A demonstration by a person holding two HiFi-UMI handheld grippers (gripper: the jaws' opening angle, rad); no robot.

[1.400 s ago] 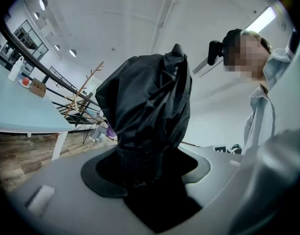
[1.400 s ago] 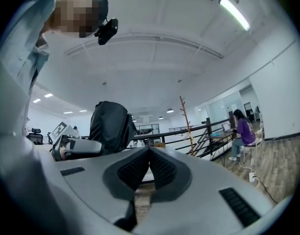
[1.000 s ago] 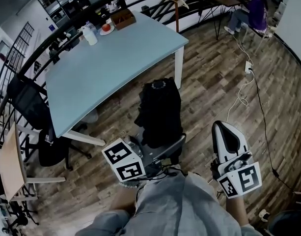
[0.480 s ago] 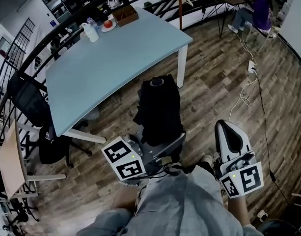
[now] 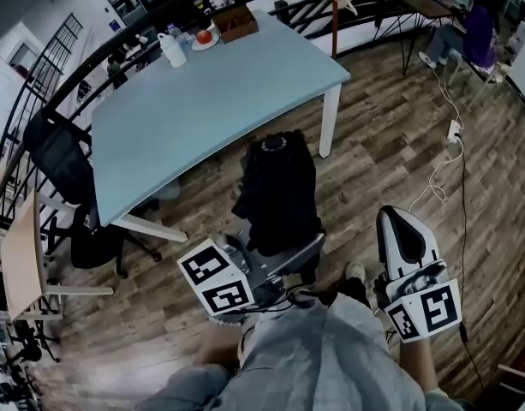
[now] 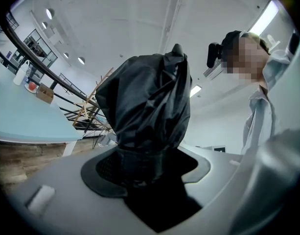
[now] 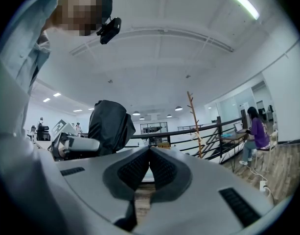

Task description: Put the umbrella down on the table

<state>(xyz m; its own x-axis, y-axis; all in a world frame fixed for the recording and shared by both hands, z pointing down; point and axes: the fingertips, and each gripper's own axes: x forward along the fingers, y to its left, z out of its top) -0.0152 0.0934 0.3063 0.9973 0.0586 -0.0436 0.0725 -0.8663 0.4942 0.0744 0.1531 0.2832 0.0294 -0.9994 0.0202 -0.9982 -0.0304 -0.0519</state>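
A folded black umbrella stands upright in the air over the wooden floor, short of the light blue table. My left gripper is shut on its lower end. In the left gripper view the bunched black fabric rises straight out of the closed left gripper. My right gripper hangs to the right, apart from the umbrella, shut with nothing in it. The right gripper view shows its pads pressed together and the umbrella off to the left.
At the table's far end stand a white bottle, a plate with a red fruit and a wooden box. A black office chair is at the table's left. A cable lies on the floor at right. A person sits at a far desk.
The table and floor have slid slightly down and right in the head view. Both grippers and the umbrella keep the same pose.
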